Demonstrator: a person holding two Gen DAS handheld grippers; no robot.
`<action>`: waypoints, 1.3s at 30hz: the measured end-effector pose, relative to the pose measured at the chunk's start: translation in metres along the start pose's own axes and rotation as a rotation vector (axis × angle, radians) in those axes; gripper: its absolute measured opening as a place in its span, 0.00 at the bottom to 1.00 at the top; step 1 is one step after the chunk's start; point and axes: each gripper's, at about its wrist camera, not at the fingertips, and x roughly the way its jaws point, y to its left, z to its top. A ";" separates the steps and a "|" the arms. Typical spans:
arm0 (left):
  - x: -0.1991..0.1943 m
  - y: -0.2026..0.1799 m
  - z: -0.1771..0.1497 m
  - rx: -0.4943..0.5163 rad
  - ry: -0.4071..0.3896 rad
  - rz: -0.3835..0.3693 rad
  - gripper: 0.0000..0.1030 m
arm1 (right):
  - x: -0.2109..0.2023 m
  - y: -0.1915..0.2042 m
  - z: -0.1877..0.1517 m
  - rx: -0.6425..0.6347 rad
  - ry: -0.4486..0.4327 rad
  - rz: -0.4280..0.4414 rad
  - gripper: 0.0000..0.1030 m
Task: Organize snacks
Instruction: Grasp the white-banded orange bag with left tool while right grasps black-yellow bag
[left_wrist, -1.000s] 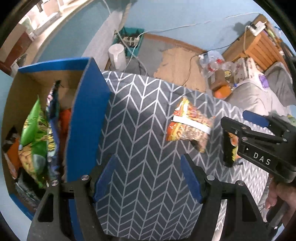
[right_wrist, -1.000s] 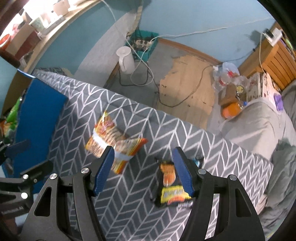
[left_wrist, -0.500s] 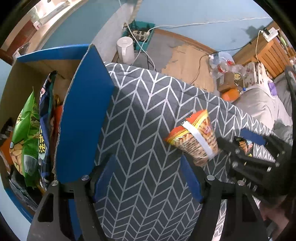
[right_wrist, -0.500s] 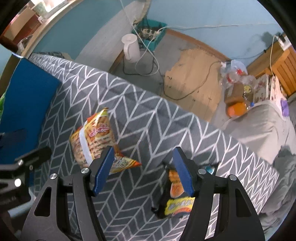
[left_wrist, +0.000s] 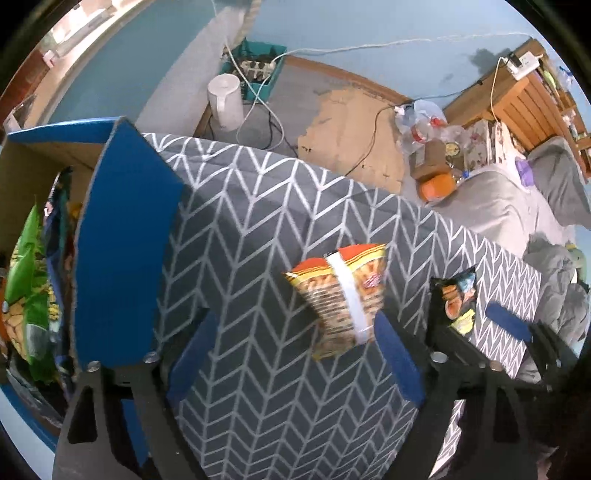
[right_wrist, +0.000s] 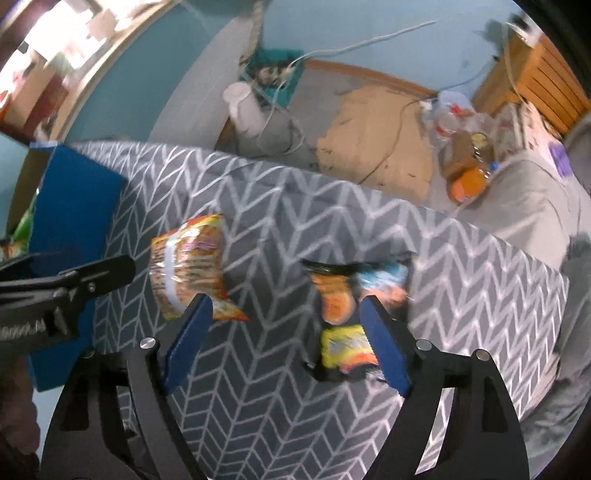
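The left gripper (left_wrist: 293, 354) stands wide open above the grey chevron-patterned desk (left_wrist: 258, 236), holding nothing; its right blue finger (left_wrist: 397, 360) sits just beside the lower end of an orange-and-yellow snack bag with a white band (left_wrist: 341, 295), which lies flat on the cloth. The right gripper (right_wrist: 286, 341) is also spread wide and empty, its left finger (right_wrist: 188, 338) near that same bag (right_wrist: 190, 273) and its right finger overlapping a dark snack packet with orange and yellow print (right_wrist: 341, 314), blurred in this view; whether it touches the packet cannot be told. In the left view this packet (left_wrist: 456, 299) lies right of the banded bag, partly behind the other gripper's black frame. On the left stands a blue cardboard box (left_wrist: 118, 229) with its flap up, holding a green snack bag (left_wrist: 27, 280) and others. Beyond the desk edge, on the floor, are a white kettle (left_wrist: 224, 96) and a teal crate (left_wrist: 255, 68).
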 end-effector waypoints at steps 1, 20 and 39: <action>0.002 -0.002 0.000 -0.011 0.001 -0.004 0.86 | -0.003 -0.006 -0.004 0.015 0.002 0.007 0.80; 0.062 -0.035 -0.001 -0.051 0.088 0.062 0.87 | 0.004 -0.066 -0.031 0.115 0.040 0.004 0.80; 0.046 -0.012 -0.023 -0.001 0.042 0.032 0.42 | 0.044 -0.058 -0.017 0.052 0.065 -0.053 0.80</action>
